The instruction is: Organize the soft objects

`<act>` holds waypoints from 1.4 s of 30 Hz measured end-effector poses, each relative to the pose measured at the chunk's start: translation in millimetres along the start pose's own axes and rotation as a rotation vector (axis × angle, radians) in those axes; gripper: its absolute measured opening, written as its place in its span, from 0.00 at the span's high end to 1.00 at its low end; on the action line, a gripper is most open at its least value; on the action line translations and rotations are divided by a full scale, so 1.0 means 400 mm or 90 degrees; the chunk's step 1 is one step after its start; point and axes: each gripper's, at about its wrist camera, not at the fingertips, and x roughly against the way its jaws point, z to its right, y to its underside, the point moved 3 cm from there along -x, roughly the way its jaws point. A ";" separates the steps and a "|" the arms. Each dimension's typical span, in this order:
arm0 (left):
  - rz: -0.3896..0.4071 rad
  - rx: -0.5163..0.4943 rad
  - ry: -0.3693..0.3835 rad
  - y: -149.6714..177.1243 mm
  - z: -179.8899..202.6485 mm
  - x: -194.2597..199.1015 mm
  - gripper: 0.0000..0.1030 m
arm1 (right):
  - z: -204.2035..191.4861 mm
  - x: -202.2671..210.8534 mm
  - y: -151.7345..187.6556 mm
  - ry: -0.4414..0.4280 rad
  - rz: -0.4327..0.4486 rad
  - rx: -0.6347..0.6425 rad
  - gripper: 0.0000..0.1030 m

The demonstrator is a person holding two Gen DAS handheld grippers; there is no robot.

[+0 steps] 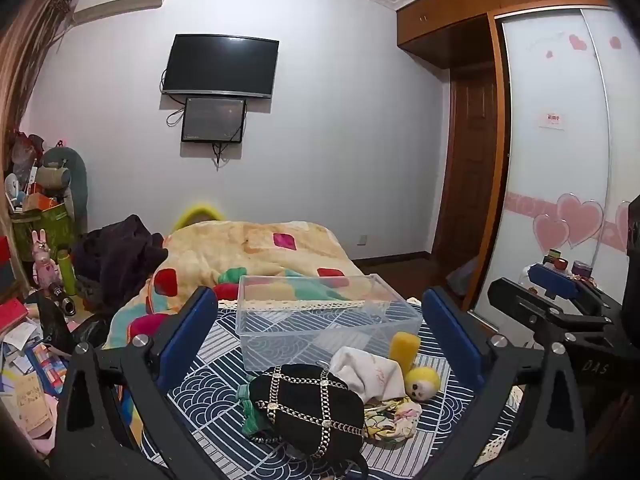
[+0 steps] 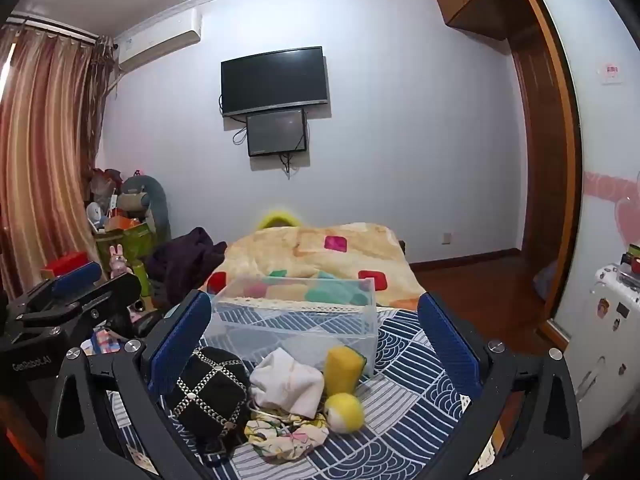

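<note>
A clear plastic bin (image 1: 328, 320) (image 2: 296, 320) stands empty on the patterned blue-white cloth (image 1: 208, 384) (image 2: 400, 432). In front of it lie a black chain-trimmed hat (image 1: 308, 408) (image 2: 208, 396), a white cloth (image 1: 372, 372) (image 2: 288, 380), a yellow sponge (image 1: 404, 350) (image 2: 344, 368), a yellow plush ball (image 1: 422, 382) (image 2: 344, 412) and a floral scrunchie (image 1: 390, 420) (image 2: 284, 432). A green fabric piece (image 1: 250, 412) peeks from under the hat. My left gripper (image 1: 320, 328) is open above the pile. My right gripper (image 2: 316, 340) is open above it too. Both are empty.
A colourful blanket (image 1: 248, 256) (image 2: 320, 252) lies bunched behind the bin. Dark clothes (image 1: 120, 252) and clutter sit at the left. A white cabinet (image 2: 608, 320) stands right, next to a wardrobe with sliding doors (image 1: 560, 140).
</note>
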 end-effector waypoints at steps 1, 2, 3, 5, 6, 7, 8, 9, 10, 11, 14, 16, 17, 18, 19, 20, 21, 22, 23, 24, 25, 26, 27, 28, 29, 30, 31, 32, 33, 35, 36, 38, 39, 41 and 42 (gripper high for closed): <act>0.000 -0.001 0.002 -0.001 0.000 -0.001 0.00 | 0.000 0.000 0.000 0.000 0.000 0.000 0.00; 0.000 -0.001 0.003 -0.001 0.000 -0.004 0.00 | 0.000 0.001 0.000 0.001 0.002 -0.001 0.00; 0.001 -0.002 0.003 -0.002 -0.001 -0.006 0.00 | 0.000 0.001 0.001 0.002 0.002 0.000 0.00; 0.003 -0.004 0.002 -0.005 -0.002 -0.011 0.00 | 0.001 0.001 0.000 0.004 0.003 -0.001 0.00; 0.004 -0.005 0.001 -0.007 -0.004 -0.015 0.00 | 0.002 0.000 0.000 0.003 0.003 -0.001 0.00; 0.005 -0.006 0.000 -0.008 -0.006 -0.019 0.00 | 0.002 0.000 0.000 0.002 0.003 -0.002 0.00; 0.008 -0.008 0.004 0.007 0.005 -0.009 0.00 | 0.003 0.000 0.000 0.002 0.003 -0.002 0.00; 0.009 -0.008 0.004 0.008 0.004 -0.012 0.00 | 0.005 -0.002 0.000 0.004 0.004 -0.003 0.00; 0.013 -0.011 0.003 0.003 0.011 -0.001 0.00 | 0.006 -0.004 0.000 0.004 0.004 -0.003 0.00; 0.014 -0.011 0.002 0.003 0.011 -0.002 0.00 | 0.003 0.002 0.003 0.005 0.006 -0.002 0.00; 0.016 -0.009 0.000 0.002 0.007 -0.007 0.00 | 0.005 0.003 0.002 0.005 0.006 -0.005 0.00; 0.017 -0.015 0.003 0.003 0.013 0.005 0.00 | 0.004 0.001 -0.002 0.005 0.005 -0.007 0.00; 0.017 -0.015 0.003 0.002 0.013 0.005 0.00 | 0.004 0.001 -0.003 0.005 0.006 -0.006 0.00; 0.018 -0.015 0.002 0.002 0.013 0.004 0.00 | 0.004 0.003 0.000 0.003 0.006 -0.007 0.00; 0.018 -0.015 0.003 0.000 0.012 0.006 0.00 | 0.007 0.006 0.002 0.002 0.007 -0.008 0.00; 0.019 -0.015 0.003 -0.001 0.011 0.008 0.00 | 0.007 0.006 0.002 0.002 0.007 -0.008 0.00; 0.020 -0.015 0.002 -0.002 0.011 0.008 0.00 | 0.007 0.007 0.001 0.003 0.007 -0.008 0.00; 0.021 -0.016 0.001 -0.003 0.011 0.008 0.00 | 0.007 0.007 0.001 0.002 0.007 -0.008 0.00; 0.022 -0.016 0.001 -0.003 0.012 0.010 0.00 | 0.007 0.007 0.000 0.002 0.007 -0.008 0.00; 0.023 -0.017 0.001 -0.003 0.012 0.010 0.00 | 0.006 0.007 0.000 0.002 0.007 -0.008 0.00; 0.024 -0.017 0.000 -0.002 0.014 0.011 0.00 | 0.006 0.008 0.000 0.001 0.008 -0.008 0.00; 0.025 -0.018 -0.002 -0.002 0.014 0.011 0.00 | 0.006 0.010 -0.001 0.001 0.009 -0.008 0.00; 0.026 -0.019 -0.003 -0.003 0.015 0.011 0.00 | 0.005 0.011 -0.002 0.001 0.010 -0.007 0.00; 0.027 -0.019 -0.004 -0.004 0.015 0.014 0.00 | 0.005 0.012 -0.002 0.001 0.011 -0.008 0.00; 0.027 -0.019 -0.004 -0.004 0.015 0.014 0.00 | 0.005 0.013 -0.002 0.001 0.011 -0.008 0.00; 0.027 -0.018 -0.004 -0.004 0.015 0.014 0.00 | 0.005 0.014 -0.003 0.001 0.011 -0.009 0.00; 0.027 -0.018 -0.004 -0.004 0.015 0.014 0.00 | 0.005 0.013 -0.003 0.001 0.011 -0.008 0.00; 0.028 -0.019 -0.004 -0.004 0.015 0.014 0.00 | 0.005 0.014 -0.004 0.001 0.011 -0.009 0.00; 0.028 -0.019 -0.004 -0.004 0.015 0.014 0.00 | 0.005 0.013 -0.003 0.001 0.011 -0.009 0.00; 0.028 -0.018 -0.004 -0.006 0.015 0.015 0.00 | 0.004 0.015 -0.004 0.001 0.011 -0.008 0.00; 0.028 -0.018 -0.005 -0.007 0.015 0.015 0.00 | 0.004 0.015 -0.005 0.001 0.011 -0.008 0.00; 0.028 -0.017 -0.005 -0.008 0.014 0.017 0.00 | 0.002 0.017 -0.006 0.000 0.011 -0.009 0.00; 0.028 -0.016 -0.007 -0.009 0.013 0.017 0.00 | 0.002 0.017 -0.006 0.000 0.011 -0.009 0.00; 0.028 -0.014 -0.008 -0.010 0.012 0.017 0.00 | 0.003 0.016 -0.004 0.001 0.011 -0.008 0.00; 0.029 -0.013 -0.008 -0.011 0.011 0.017 0.00 | 0.002 0.018 -0.006 0.001 0.012 -0.007 0.00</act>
